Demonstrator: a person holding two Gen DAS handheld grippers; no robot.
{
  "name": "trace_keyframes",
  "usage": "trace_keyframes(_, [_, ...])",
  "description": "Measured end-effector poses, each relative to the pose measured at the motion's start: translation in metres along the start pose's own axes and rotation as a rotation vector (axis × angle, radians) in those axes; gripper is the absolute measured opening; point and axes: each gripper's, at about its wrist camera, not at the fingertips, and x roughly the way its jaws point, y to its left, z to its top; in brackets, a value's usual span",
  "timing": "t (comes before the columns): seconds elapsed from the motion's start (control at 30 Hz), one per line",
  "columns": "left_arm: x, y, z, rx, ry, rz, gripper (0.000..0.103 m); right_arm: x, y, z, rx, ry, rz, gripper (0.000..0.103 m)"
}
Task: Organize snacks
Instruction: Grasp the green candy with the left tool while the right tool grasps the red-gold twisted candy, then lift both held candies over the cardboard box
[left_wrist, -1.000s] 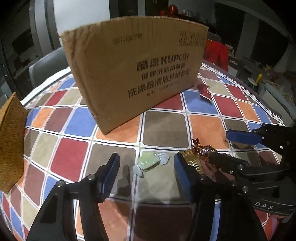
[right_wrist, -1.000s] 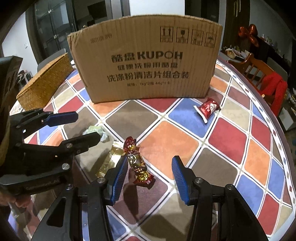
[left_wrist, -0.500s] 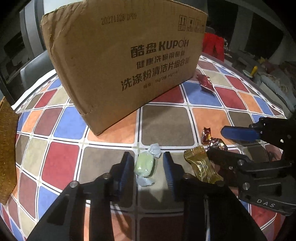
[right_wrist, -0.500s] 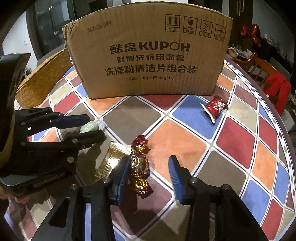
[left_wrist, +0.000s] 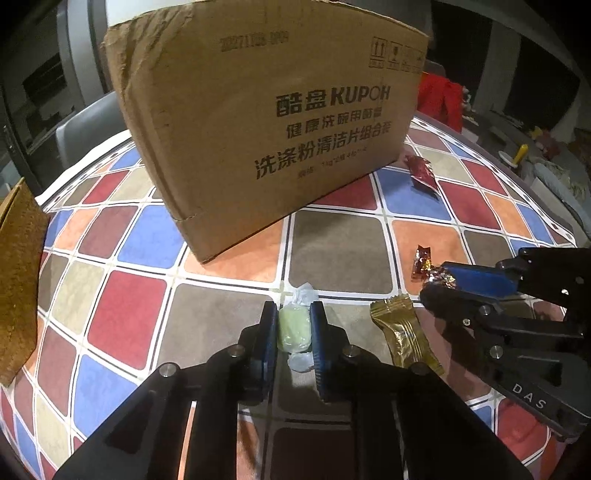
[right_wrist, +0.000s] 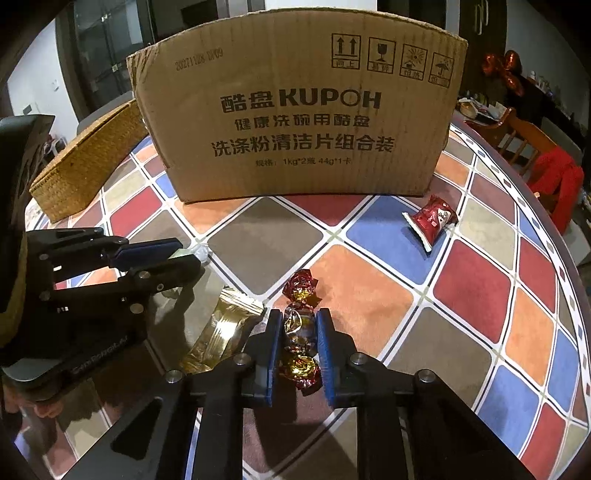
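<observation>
My left gripper (left_wrist: 293, 328) pinches the green candy (left_wrist: 293, 328) and my right gripper (right_wrist: 298, 338) the red-gold candy (right_wrist: 300, 332), both low over the desk (right_wrist: 373, 295), while the gold packet (right_wrist: 218, 332) and red packet (right_wrist: 430, 218) remain unsorted.

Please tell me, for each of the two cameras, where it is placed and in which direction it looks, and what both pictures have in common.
Left wrist: sits on the left gripper, looking along its fingers, shut on the green candy, toward the box; the right gripper shows at right.
Right wrist: sits on the right gripper, shut on the foil candy, facing the box; the left gripper shows at left.
Shared: box, gold packet, red packet, checked table.
</observation>
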Motion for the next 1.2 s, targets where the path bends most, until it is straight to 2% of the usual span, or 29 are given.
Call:
trace_keyframes(0.53, [-0.019, -0.007, -0.002, -0.1, -0.005, 0.079, 0.019, -0.021, 0.002, 0.008, -0.01, -0.039, 0.025, 0.02])
trace_keyframes(1.2, [-0.073, -0.013, 0.005, -0.239, -0.062, 0.182, 0.019, -0.069, 0.002, 0.029, -0.037, -0.13, 0.068, 0.02])
